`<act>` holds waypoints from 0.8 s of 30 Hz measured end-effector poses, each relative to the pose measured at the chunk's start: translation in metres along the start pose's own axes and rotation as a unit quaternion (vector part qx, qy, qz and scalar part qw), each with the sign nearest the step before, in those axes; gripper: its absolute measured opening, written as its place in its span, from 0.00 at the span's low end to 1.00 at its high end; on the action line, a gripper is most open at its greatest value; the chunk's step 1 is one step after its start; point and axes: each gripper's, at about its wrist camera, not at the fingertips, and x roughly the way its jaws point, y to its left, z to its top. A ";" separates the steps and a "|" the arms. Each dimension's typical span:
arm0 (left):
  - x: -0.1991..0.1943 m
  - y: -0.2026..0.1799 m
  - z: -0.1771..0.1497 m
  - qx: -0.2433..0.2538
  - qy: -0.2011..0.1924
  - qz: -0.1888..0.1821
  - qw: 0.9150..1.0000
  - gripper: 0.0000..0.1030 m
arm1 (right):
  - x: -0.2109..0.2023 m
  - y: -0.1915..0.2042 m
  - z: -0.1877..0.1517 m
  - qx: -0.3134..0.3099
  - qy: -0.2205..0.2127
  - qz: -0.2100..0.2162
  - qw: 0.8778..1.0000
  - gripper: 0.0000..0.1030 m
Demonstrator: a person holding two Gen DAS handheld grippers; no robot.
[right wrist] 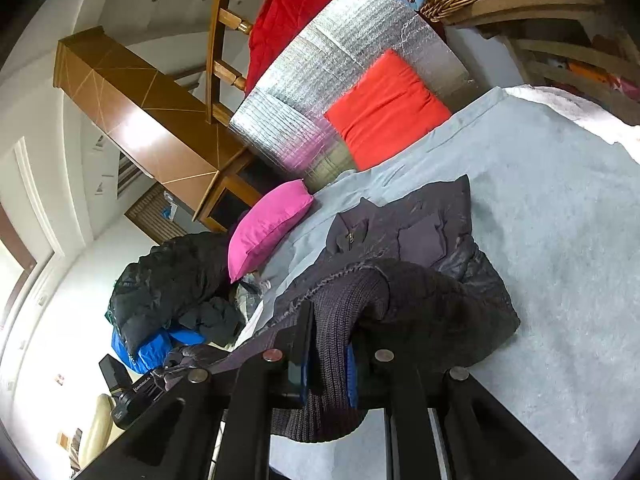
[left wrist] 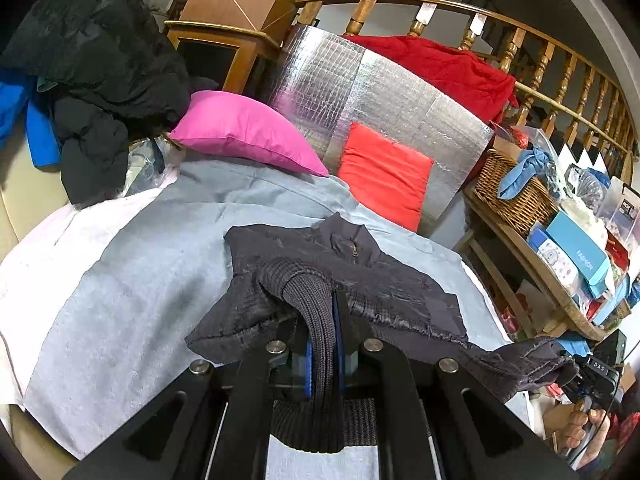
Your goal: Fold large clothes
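**Dark jacket held by both cuffs over the grey blanket**

The dark grey quilted jacket with a zip collar [left wrist: 352, 276] lay spread on the pale grey blanket [left wrist: 140, 264], its upper body flat and both sleeves lifted toward the cameras. The left gripper [left wrist: 326, 344] was pressed together on one ribbed knit cuff [left wrist: 316, 320], which hung down between its blue-padded fingers. The right gripper [right wrist: 326, 364] was likewise pinching the other ribbed cuff [right wrist: 340, 344].

Beyond the collar, a bright pink cushion [left wrist: 248, 134] and an orange-red cushion [left wrist: 384, 172] rested at the head of the blanket, against a silver foil insulation panel [left wrist: 392, 100] with a red cloth [left wrist: 440, 62] draped behind it. A heap of black padded coats over a blue garment [left wrist: 100, 80] crowded the blanket's left edge. On the right, a wooden shelf [left wrist: 532, 256] carried a wicker basket [left wrist: 512, 196] and a teal box [left wrist: 580, 254] reading "FASHION". A turned wooden railing [left wrist: 560, 68] ran behind everything.
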 end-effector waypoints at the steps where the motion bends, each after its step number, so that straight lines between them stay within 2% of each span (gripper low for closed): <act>1: 0.001 -0.001 0.000 0.001 0.000 0.001 1.000 0.09 | 0.000 0.000 0.000 -0.001 -0.001 -0.001 1.000 0.14; 24: 0.008 -0.006 0.010 0.013 -0.011 0.014 1.000 0.09 | 0.012 0.018 0.018 -0.040 -0.019 -0.041 0.998 0.14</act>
